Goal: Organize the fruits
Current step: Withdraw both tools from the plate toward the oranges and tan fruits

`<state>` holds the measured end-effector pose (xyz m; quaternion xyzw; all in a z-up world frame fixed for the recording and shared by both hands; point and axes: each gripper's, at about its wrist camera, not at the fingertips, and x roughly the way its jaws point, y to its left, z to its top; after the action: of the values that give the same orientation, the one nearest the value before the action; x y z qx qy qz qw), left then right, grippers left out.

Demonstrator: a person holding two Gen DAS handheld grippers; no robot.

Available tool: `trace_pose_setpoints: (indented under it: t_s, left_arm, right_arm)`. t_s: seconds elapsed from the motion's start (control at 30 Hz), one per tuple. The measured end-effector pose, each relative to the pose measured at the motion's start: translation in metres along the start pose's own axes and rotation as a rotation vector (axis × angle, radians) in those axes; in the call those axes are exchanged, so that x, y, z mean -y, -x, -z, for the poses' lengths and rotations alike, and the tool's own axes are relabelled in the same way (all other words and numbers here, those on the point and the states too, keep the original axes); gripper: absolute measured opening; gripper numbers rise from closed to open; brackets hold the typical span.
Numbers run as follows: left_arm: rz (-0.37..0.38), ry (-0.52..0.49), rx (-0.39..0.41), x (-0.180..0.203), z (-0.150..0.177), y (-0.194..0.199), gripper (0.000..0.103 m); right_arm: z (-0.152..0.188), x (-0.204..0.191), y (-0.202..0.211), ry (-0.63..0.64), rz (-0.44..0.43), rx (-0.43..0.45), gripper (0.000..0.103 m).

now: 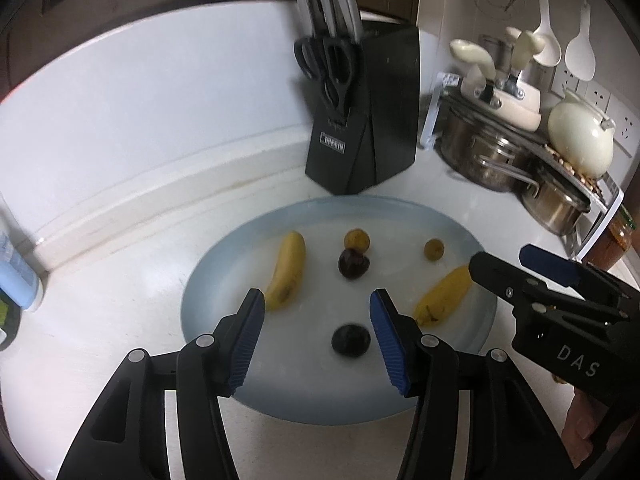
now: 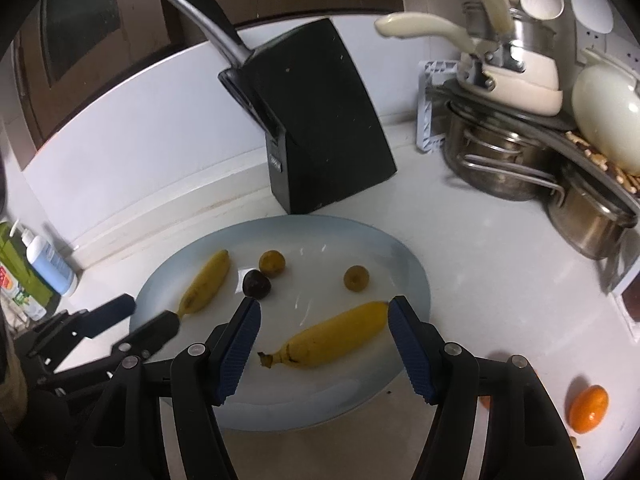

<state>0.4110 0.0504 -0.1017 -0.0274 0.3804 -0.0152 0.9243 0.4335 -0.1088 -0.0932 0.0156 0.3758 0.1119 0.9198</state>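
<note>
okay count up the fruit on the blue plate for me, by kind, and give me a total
Bananas: 2
Dark round fruits: 2
Small yellow-brown round fruits: 2
Total on the plate: 6

Behind the plate (image 2: 416, 280) your way is blocked by the black knife block (image 2: 320, 128); stacked steel pots (image 2: 504, 160) crowd the right. The bare desk (image 1: 120, 280) to the left gives you free passage.

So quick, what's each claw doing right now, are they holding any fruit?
Left claw: open, holding nothing, over a dark round fruit on the plate.
Right claw: open, holding nothing; a banana lies between its fingers.
</note>
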Motion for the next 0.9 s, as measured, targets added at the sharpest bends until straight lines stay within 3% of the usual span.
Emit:
trace_pose_setpoints:
  t_s: [0.47, 0.9]
  left_arm:
    - [-0.012, -0.035, 0.122, 0.019, -0.011, 0.050, 0.062]
    - [0.057, -0.102, 0.201, 0.065, -0.011, 0.084, 0.066]
  right_arm:
    - [0.007, 0.009, 0.058, 0.017, 0.081, 0.107, 0.067]
    - [0.018, 0.041, 0.113, -0.049, 0.163, 0.189, 0.067]
